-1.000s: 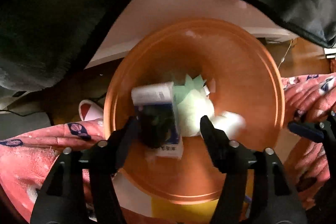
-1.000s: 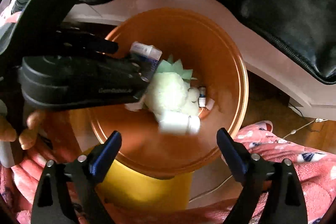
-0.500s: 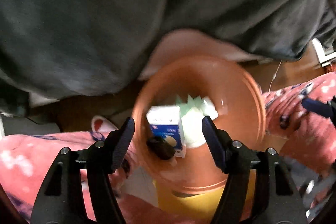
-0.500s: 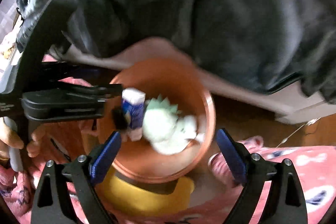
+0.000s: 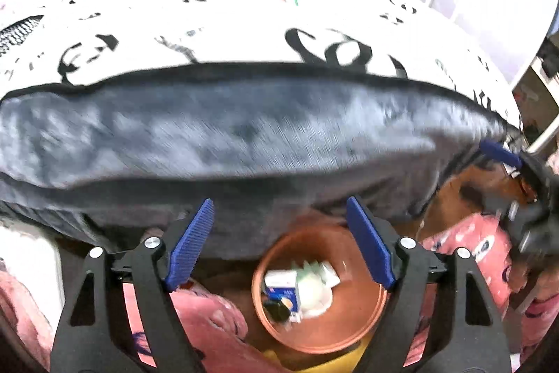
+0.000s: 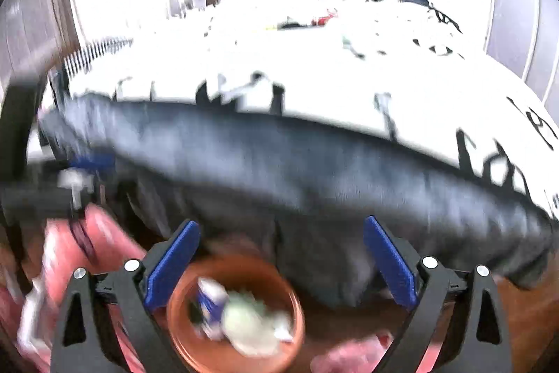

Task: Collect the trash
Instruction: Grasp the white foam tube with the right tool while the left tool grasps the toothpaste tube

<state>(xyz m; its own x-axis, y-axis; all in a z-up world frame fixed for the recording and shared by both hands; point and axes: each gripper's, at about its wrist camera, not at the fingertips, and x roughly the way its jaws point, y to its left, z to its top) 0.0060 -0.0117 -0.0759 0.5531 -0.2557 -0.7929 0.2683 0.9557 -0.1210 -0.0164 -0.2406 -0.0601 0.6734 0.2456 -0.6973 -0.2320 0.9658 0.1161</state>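
An orange trash bin (image 5: pixel 353 331) stands on the floor below both grippers, also in the right wrist view (image 6: pixel 290 334). In it lie a blue and white carton (image 5: pixel 281 289), a pale green and white wad (image 5: pixel 314 292) and a small black thing (image 5: pixel 276 310). My left gripper (image 5: pixel 279 233) is open and empty, high above the bin. My right gripper (image 6: pixel 279 254) is open and empty, also well above it. Further trash on the bed cannot be made out in the blur.
A bed with a white black-printed cover (image 5: pixel 244 23) and a dark grey blanket edge (image 5: pixel 227 135) fills the view ahead. Pink patterned fabric (image 5: pixel 471 243) lies around the bin. The right gripper shows at the right edge (image 5: pixel 524 184).
Both grippers have pulled up and back from the bin, which now looks much smaller. The view has tilted up to show the bed. The carton lies in the bin.
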